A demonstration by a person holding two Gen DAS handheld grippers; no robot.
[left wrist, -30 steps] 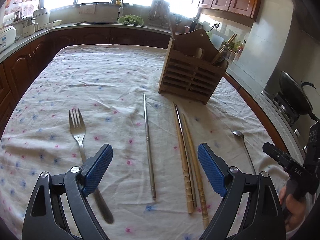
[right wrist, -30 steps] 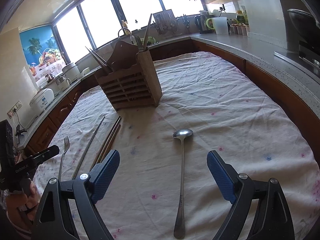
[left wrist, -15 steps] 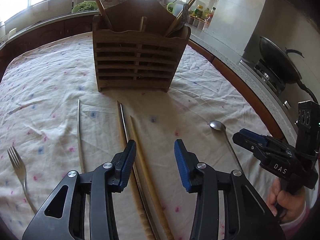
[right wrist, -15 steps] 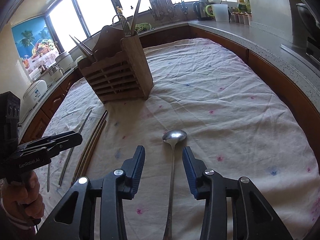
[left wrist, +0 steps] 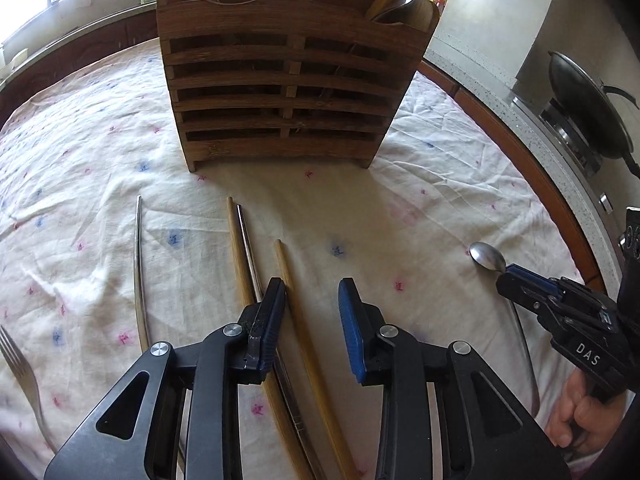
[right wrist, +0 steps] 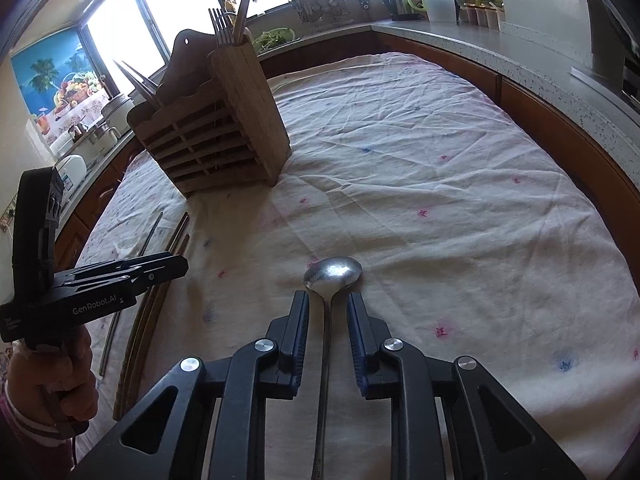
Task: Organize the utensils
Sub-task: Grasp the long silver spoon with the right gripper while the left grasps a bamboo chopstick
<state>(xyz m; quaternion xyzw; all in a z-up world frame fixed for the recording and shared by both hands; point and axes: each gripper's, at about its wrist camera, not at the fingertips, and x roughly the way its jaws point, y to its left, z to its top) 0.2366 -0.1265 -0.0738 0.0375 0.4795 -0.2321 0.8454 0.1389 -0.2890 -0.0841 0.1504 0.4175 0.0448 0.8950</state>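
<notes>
A wooden utensil holder (left wrist: 288, 92) stands on the cloth-covered table, also in the right wrist view (right wrist: 212, 128), with forks and chopsticks in it. My left gripper (left wrist: 311, 304) is open, low over the table, its jaws straddling a wooden chopstick (left wrist: 296, 304); a second wooden chopstick (left wrist: 240, 256) and a metal one (left wrist: 248, 240) lie just left. Another metal chopstick (left wrist: 139, 260) and a fork (left wrist: 16, 360) lie further left. My right gripper (right wrist: 328, 312) is open, its jaws either side of a metal spoon's (right wrist: 333, 270) handle.
The white cloth (right wrist: 440, 184) covers the table. A wok (left wrist: 588, 108) sits on a stove at the right. Counter (right wrist: 520, 44) with kettle, jars and a sink runs behind. Each gripper shows in the other's view (left wrist: 560, 304) (right wrist: 120, 280).
Both grippers have moved forward and down toward the table and narrowed their jaws. The left now straddles a wooden chopstick, the right the spoon handle.
</notes>
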